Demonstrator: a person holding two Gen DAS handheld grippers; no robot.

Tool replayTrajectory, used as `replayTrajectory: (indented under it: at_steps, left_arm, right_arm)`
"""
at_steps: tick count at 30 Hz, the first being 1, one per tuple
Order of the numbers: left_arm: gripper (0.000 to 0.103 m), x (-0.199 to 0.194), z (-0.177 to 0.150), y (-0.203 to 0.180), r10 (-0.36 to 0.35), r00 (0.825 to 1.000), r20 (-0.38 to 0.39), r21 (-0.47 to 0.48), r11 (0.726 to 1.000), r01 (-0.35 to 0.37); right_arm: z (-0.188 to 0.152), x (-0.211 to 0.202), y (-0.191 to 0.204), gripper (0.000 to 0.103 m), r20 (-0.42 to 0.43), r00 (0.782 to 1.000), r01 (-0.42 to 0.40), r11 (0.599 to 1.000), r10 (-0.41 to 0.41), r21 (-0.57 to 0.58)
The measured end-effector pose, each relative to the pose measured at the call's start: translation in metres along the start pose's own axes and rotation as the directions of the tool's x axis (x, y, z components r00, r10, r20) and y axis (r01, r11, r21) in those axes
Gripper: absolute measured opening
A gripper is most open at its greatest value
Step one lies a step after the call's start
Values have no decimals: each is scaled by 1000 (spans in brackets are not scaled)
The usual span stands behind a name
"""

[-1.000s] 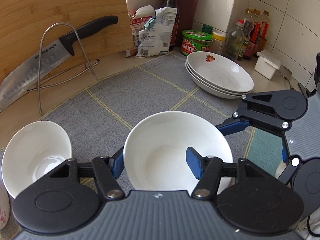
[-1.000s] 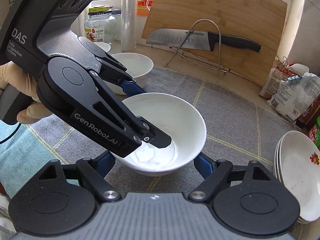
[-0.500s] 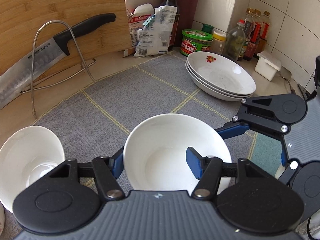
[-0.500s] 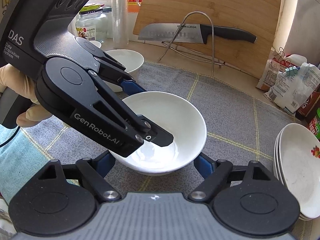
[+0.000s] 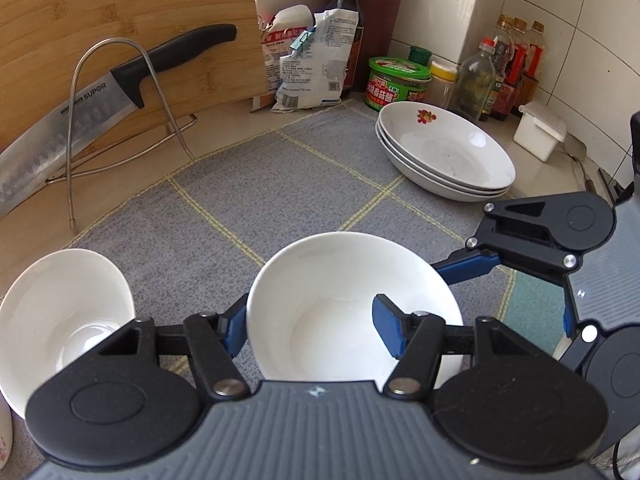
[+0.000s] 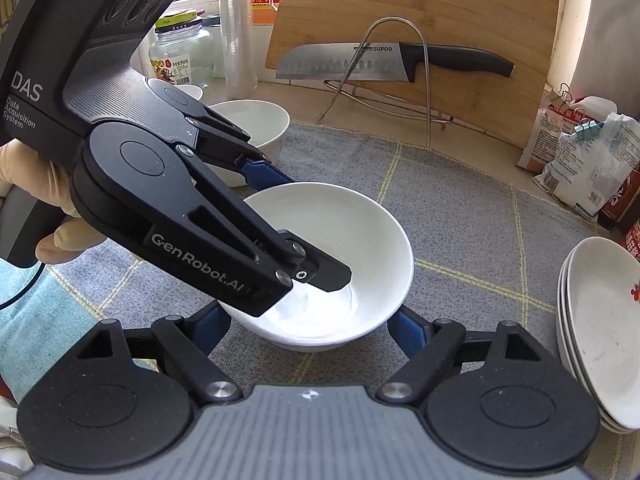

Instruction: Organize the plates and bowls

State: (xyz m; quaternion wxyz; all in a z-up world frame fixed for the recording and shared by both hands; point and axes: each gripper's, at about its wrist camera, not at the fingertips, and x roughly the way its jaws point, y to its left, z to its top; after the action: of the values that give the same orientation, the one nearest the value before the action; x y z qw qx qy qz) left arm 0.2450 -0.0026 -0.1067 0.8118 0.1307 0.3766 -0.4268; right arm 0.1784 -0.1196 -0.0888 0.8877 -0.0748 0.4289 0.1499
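Note:
A plain white bowl [image 5: 332,280] sits between both grippers over the grey mat [image 5: 280,184]. My left gripper [image 5: 310,312] is shut on its left wall, with one blue finger outside and the other inside. Seen from the right wrist, the left gripper [image 6: 316,228] reaches down into the bowl [image 6: 360,232]. My right gripper [image 6: 308,320] is shut on the bowl's lower sides, a finger under the rim on each side. I cannot tell whether the bowl's foot touches the mat. A second white bowl [image 5: 60,300] stands at the left. Three stacked plates [image 5: 452,156] lie at the right.
A knife [image 5: 80,120] rests on a wire rack in front of a leaning wooden board [image 5: 120,20]. Food bags, jars and sauce bottles [image 5: 516,68] line the tiled back wall. A small white box [image 5: 540,136] sits near the plates. A gloved hand [image 6: 24,184] holds the left gripper.
Both grippers keep the same hold on the bowl. Only the background has drifted slightly in both views.

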Motion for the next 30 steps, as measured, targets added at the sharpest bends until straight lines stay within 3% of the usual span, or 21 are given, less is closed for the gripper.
replayTrajectory:
  at_steps: [8, 10, 12, 22, 30]
  left_arm:
    - [67, 1, -1, 1, 5, 1000, 7, -7, 1000, -5]
    - [87, -1, -2, -1, 10, 1000, 22, 1, 1000, -11]
    - [94, -4, -3, -4, 37, 998, 43, 25, 999, -38]
    - [94, -30, -12, -5, 88, 990, 107, -1, 996, -88]
    - [95, -63, -30, 0, 211, 964, 159, -92, 976, -199]
  right_arm:
    - [-1, 3, 1, 89, 5, 1000, -8, 1000, 8, 4]
    - [0, 3, 3, 90, 9, 1000, -10, 1000, 10, 1]
    - [-1, 0, 4, 102, 24, 1000, -10, 1000, 11, -1]
    - [-1, -11, 4, 103, 58, 998, 2, 1000, -2, -12]
    - [-1, -21, 6, 103, 69, 997, 21, 999, -19, -28]
